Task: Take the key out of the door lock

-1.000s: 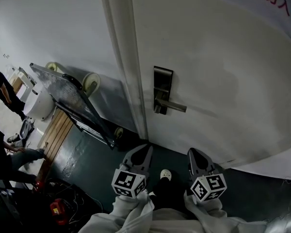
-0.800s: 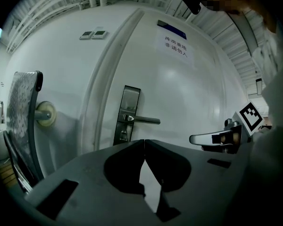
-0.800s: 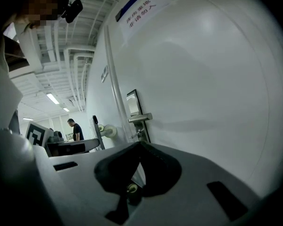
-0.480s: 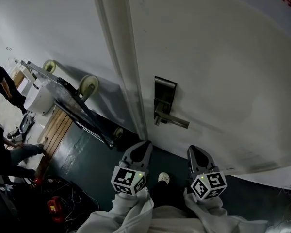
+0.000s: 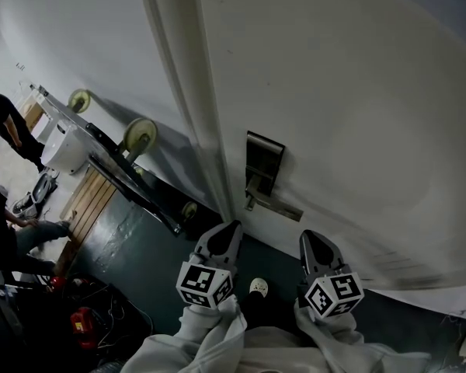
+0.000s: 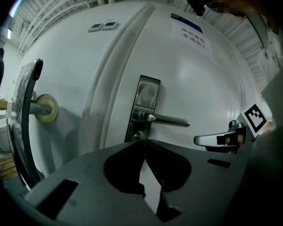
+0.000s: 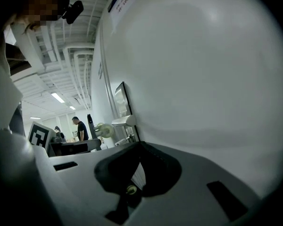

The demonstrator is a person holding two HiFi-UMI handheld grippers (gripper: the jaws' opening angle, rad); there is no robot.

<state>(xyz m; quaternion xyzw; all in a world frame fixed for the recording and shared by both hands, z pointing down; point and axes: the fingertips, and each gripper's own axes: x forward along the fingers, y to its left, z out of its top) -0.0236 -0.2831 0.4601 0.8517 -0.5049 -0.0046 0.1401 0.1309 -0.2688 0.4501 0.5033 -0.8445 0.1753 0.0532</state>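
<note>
On the white door [image 5: 357, 115] a steel lock plate [image 5: 262, 164] carries a lever handle [image 5: 276, 206]. In the left gripper view the plate [image 6: 142, 108] shows a small round cylinder [image 6: 137, 136] under the lever [image 6: 162, 121]; I cannot make out a key. My left gripper [image 5: 224, 238] hangs low, below and left of the lock, jaws shut and empty, its tip [image 6: 144, 141] pointing just under the cylinder. My right gripper [image 5: 314, 243] hangs beside it, below the lever's free end, shut and empty [image 7: 140, 145]. The plate [image 7: 121, 99] appears edge-on in the right gripper view.
A wheeled metal cart [image 5: 101, 150] leans against the wall left of the door frame, above a wooden pallet [image 5: 93, 204]. People [image 5: 4, 127] stand at the far left. A red object [image 5: 81, 317] and cables lie on the dark floor. A shoe [image 5: 256, 287] shows between the grippers.
The head view has tilted, so the lock plate and lever sit lower in the picture and nearer the gripper tips. Both grippers stay shut and hold about the same place.
</note>
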